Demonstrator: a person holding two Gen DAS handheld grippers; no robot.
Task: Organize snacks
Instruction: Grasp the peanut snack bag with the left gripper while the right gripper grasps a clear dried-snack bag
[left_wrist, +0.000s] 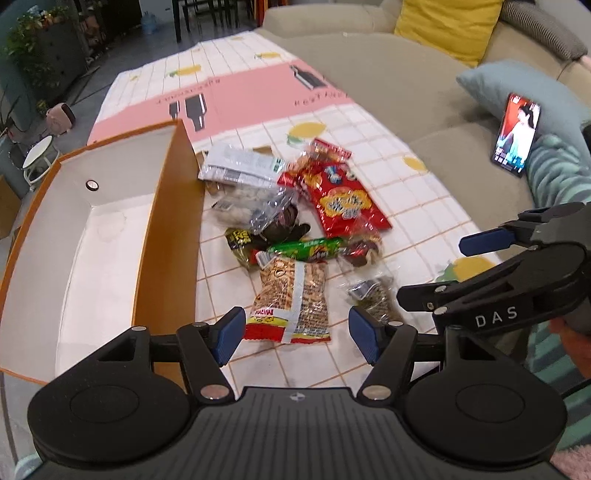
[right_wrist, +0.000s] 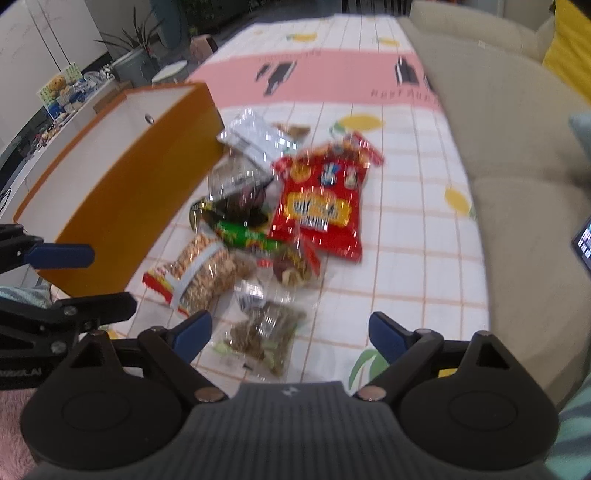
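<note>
left gripper (left_wrist: 297, 334) spread wide, empty | clear peanut packet with red-yellow end (left_wrist: 291, 301) lay dead ahead between its tips, long axis along the reach, beside orange-walled white-lined box (left_wrist: 168, 236) | right gripper (right_wrist: 290, 332) spread wide, empty, over clear seed bag (right_wrist: 264, 334) | left nearer

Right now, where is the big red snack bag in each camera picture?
Left wrist: the big red snack bag lies right of centre, upper part of the pile.
Right wrist: it sits near the middle, slightly above centre.
Shared landmark: the orange box stands left of the pile in both.
</note>
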